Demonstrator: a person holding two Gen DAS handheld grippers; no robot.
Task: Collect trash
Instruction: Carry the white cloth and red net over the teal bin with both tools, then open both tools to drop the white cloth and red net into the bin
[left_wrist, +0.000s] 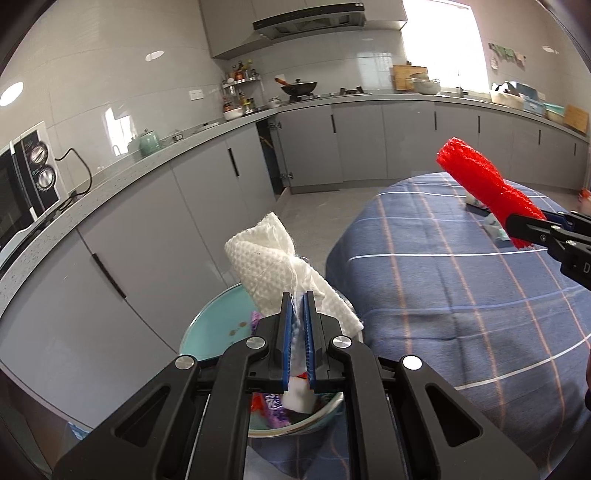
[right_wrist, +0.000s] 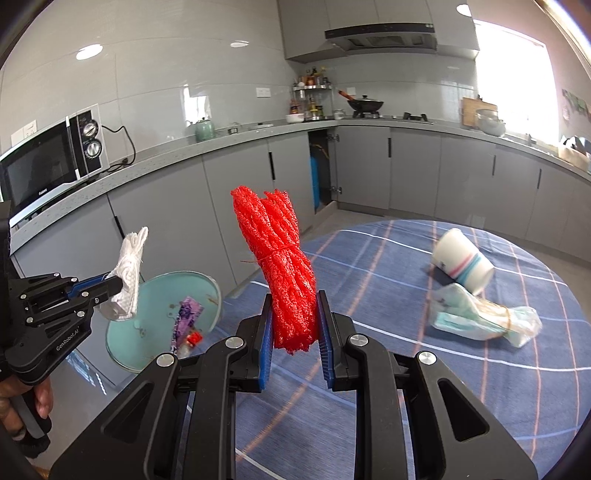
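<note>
My left gripper is shut on a crumpled white paper towel, held above a round teal bin with purple and red wrappers inside. From the right wrist view the same towel hangs over the teal bin off the table's left edge. My right gripper is shut on a bundle of red foam netting, upright over the blue plaid tablecloth. That red netting shows at the right of the left wrist view, clamped by the right gripper.
A tipped white cup with pink and blue stripes and a crumpled clear plastic wrapper lie on the table at the right. Grey cabinets and a counter with a microwave run behind. A hand holds the left gripper.
</note>
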